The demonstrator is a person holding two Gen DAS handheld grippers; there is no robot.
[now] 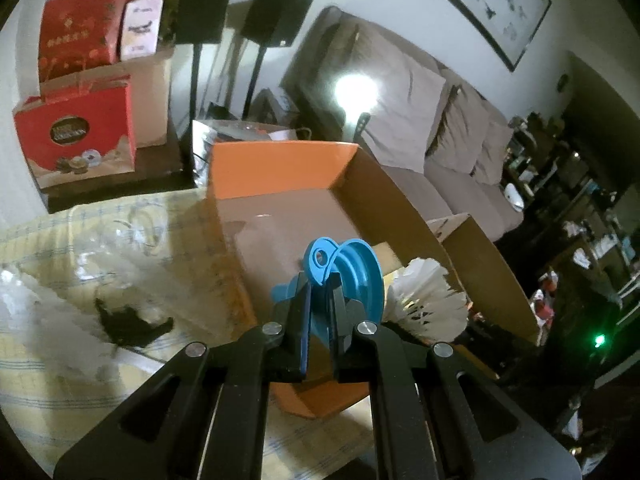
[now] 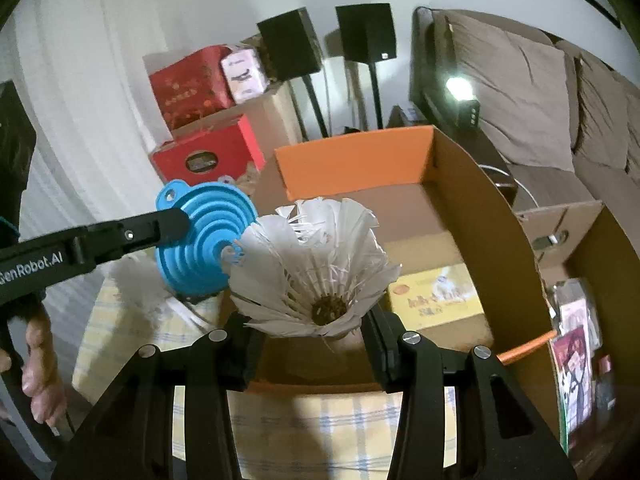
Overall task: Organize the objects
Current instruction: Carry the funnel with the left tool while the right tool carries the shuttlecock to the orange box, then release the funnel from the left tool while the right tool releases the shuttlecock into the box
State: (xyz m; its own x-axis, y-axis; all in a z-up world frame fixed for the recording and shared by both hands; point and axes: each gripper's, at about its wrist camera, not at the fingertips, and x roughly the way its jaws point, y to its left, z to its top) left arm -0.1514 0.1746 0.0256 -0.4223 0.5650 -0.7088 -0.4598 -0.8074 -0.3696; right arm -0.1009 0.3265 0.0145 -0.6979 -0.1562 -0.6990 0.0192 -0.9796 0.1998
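Observation:
My left gripper (image 1: 318,300) is shut on the rim of a blue collapsible funnel (image 1: 352,276) and holds it over the near edge of an open orange-flapped cardboard box (image 1: 280,168). In the right wrist view the funnel (image 2: 204,240) hangs at the left from the left gripper's finger (image 2: 160,228). My right gripper (image 2: 316,332) is shut on a white feather shuttlecock (image 2: 316,264), also over the box (image 2: 352,160); the shuttlecock (image 1: 424,300) shows just right of the funnel in the left view. A yellow packet (image 2: 432,292) lies inside the box.
The box stands on a yellow checked cloth (image 1: 80,360) with clear plastic wrapping (image 1: 60,300) and a black item (image 1: 128,320) on it. Red gift boxes (image 1: 76,136), two speakers on stands (image 1: 204,8) and a beige sofa (image 1: 420,120) lie beyond. A second cardboard box (image 2: 580,240) stands at right.

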